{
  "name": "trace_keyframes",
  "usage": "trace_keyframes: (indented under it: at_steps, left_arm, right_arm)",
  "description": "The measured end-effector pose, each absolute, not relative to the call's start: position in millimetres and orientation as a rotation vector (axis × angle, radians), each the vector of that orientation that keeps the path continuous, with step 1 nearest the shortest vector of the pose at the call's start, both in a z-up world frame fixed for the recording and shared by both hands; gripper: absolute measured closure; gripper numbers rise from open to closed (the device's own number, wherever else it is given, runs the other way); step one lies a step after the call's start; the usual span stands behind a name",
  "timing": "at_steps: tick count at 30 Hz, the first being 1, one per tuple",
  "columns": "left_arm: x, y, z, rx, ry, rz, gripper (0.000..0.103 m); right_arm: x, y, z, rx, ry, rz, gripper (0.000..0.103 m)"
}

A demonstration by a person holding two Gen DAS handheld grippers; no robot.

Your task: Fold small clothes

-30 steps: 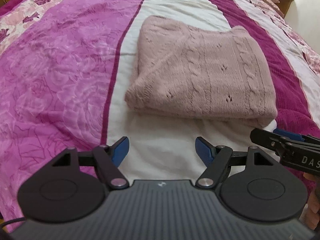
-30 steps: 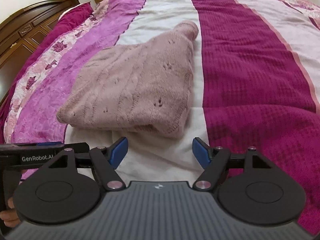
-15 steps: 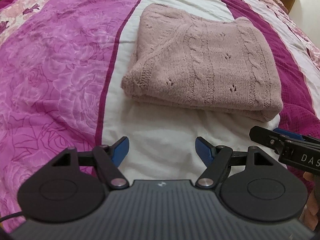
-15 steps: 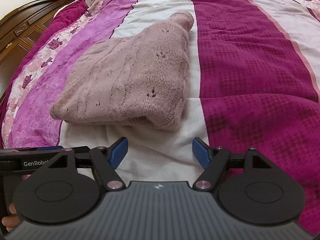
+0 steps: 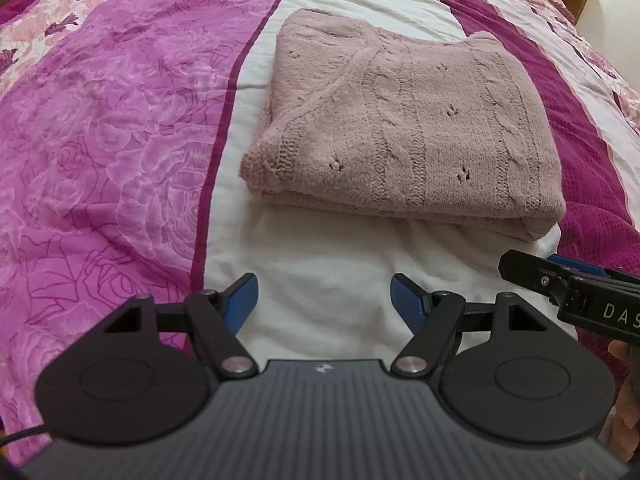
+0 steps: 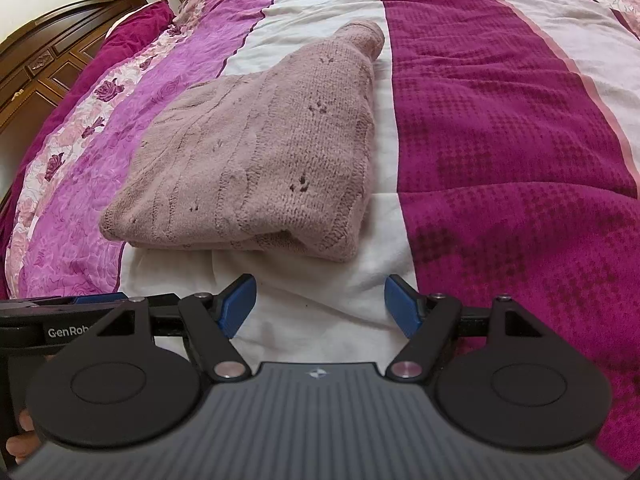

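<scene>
Both pairs of jaws are spread wide and hold nothing. The left gripper [image 5: 323, 300] and the right gripper [image 6: 319, 302] hover side by side, low over a bed [image 5: 112, 128] covered in a quilt of pink, white and deep magenta stripes. Each gripper shows at the edge of the other's view, so they sit close together. Ahead of them lies a dusty-pink cable-knit sweater [image 5: 404, 120], already folded into a thick, roughly square bundle with its layers stacked at the near edge. It rests mostly on the white centre stripe, which likely serves as a plain, flat working surface. From the right wrist view the sweater [image 6: 256, 160] lies ahead and to the left of the blue fingertips [image 6: 239, 303], with a strip of bare white quilt between; from the left wrist view it lies ahead and slightly right. Neither gripper touches it. The empty, parted jaws and the neat bundle suggest the fold is finished or nearly so, with the grippers standing clear of it.
</scene>
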State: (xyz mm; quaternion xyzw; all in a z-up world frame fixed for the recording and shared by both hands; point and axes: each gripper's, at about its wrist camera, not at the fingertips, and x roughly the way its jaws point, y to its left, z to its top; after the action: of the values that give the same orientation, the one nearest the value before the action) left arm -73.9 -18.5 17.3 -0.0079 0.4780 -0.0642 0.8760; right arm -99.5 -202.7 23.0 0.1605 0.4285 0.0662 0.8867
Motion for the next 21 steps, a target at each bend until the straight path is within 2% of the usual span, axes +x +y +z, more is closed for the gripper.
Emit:
trace_keyframes:
  at_steps: [21]
  left_arm:
    - [-74.4,-19.6,16.6,-0.007,0.998,-0.133,0.029]
  right_arm:
    - [-99.3,-203.2,22.7,0.336,0.892,0.139,0.026]
